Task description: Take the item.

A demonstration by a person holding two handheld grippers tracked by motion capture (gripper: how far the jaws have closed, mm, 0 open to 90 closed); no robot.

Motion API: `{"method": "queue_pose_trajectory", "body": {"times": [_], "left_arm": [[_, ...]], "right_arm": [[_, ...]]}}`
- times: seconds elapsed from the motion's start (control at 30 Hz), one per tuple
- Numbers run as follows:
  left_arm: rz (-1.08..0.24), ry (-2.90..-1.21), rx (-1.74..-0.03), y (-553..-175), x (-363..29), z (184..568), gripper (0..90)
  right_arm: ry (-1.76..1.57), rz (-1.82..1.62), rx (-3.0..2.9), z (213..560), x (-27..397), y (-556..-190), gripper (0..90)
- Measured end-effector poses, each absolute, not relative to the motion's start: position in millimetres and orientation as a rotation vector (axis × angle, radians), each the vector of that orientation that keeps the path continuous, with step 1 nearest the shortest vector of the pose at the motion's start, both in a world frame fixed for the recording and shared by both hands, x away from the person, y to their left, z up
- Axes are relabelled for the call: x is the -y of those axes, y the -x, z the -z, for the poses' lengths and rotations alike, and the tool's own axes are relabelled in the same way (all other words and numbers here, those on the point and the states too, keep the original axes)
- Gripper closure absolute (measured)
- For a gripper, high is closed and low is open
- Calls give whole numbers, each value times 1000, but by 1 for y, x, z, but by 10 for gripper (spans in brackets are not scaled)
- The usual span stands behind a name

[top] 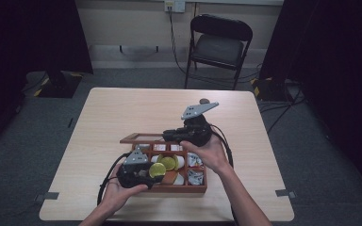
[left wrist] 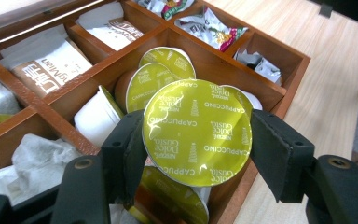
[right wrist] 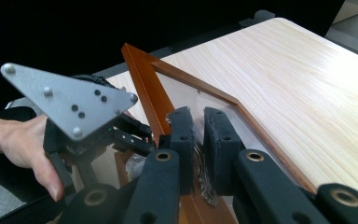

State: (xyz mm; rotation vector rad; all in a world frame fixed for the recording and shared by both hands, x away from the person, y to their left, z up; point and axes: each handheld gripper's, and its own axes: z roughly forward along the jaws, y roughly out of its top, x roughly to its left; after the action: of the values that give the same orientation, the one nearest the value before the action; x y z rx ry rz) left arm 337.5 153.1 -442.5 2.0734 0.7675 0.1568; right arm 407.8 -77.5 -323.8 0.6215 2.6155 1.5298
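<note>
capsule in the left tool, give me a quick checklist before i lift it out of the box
1. Capsule held between both jaws of the left tool: ok, jaws sit against its two sides.
2. Grip on the body, not just the foil lid: cannot tell, the lid hides the contact.
3. Capsule clear of the other capsules in that compartment: ok, it sits above them.
4. Box lid held open: ok, the right tool is shut on its wooden frame.
5. Wooden box steady on the table: cannot tell.
</note>
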Motion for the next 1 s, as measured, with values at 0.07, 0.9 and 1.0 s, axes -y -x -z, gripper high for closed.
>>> {"method": "queue_pose_trajectory", "body": {"times": [0.07,0.9,1.0], "left_arm": [[-151,-2067,-764,-336,-154,441,384],[-195,-2012,-794,-332,-201,423,385],[-197,-1996,-809,-331,-207,423,385]], "right_arm": [[-621,-1529,-2615,324,77,-408,824],[-617,-1517,-2623,322,77,-409,824],[-619,-1523,-2623,322,77,-409,824]]}}
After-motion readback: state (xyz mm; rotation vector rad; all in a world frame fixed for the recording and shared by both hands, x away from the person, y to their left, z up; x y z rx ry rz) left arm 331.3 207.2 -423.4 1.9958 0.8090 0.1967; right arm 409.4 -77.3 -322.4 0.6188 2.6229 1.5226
